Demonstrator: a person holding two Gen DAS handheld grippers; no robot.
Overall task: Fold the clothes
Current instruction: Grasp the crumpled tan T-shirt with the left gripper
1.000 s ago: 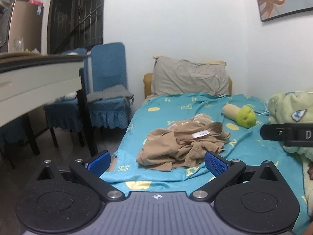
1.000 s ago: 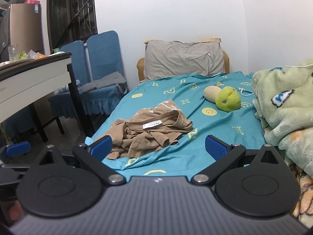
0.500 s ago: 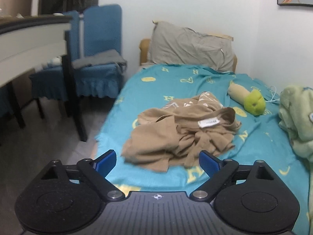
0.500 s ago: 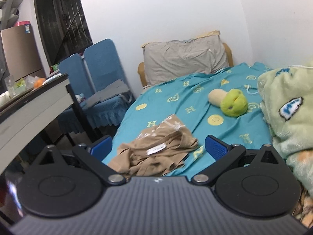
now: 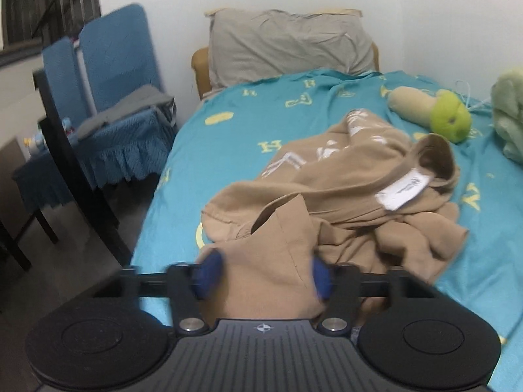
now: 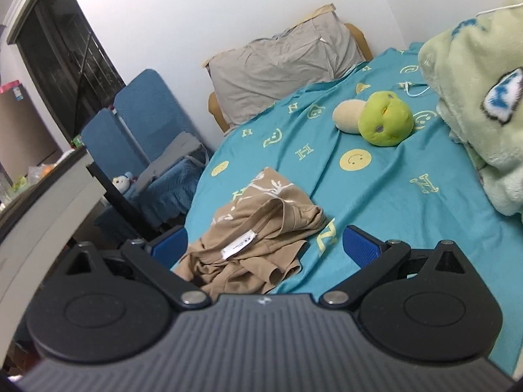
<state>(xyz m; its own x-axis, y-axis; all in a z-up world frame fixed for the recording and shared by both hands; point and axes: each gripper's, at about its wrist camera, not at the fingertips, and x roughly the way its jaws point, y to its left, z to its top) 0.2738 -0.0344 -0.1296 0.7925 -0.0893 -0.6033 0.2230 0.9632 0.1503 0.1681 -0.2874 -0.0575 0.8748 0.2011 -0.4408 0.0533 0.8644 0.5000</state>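
I am holding a gripper in each hand over a bed [image 5: 228, 150] covered by a teal sheet printed with yellow letters and smiley faces.

A crumpled tan shirt [image 5: 343, 196] lies on the sheet, near the bed's left edge and foot. Its collar stands up in a loop, with a white label [image 5: 402, 189] showing inside it. White print shows on the part of the shirt farthest from me.

My left gripper [image 5: 264, 274] is down at the near end of the shirt. Its jaws have just been closing, and they now stand narrow with a fold of tan cloth bunched between the two blue pads [image 5: 209, 271]. The pads are blurred, but both sit against the cloth, so I read this as a grip on the shirt.

My right gripper [image 6: 266, 245] hangs above the bed with its jaws spread wide and nothing between them. In its view the shirt [image 6: 258, 241] lies below and just beyond the fingertips, and the pads touch nothing.

Past the shirt, a plush toy [image 6: 382, 121] with a green head and a cream body rests on the sheet. A pale green fleece blanket [image 6: 480, 98] is heaped along the right side of the bed. A grey pillow [image 5: 287, 42] leans against the headboard at the white wall.

To the left of the bed stand two blue chairs [image 5: 111, 65] with a grey cloth over one seat. A table [image 6: 42, 205] edge shows in the right view, nearer to me.
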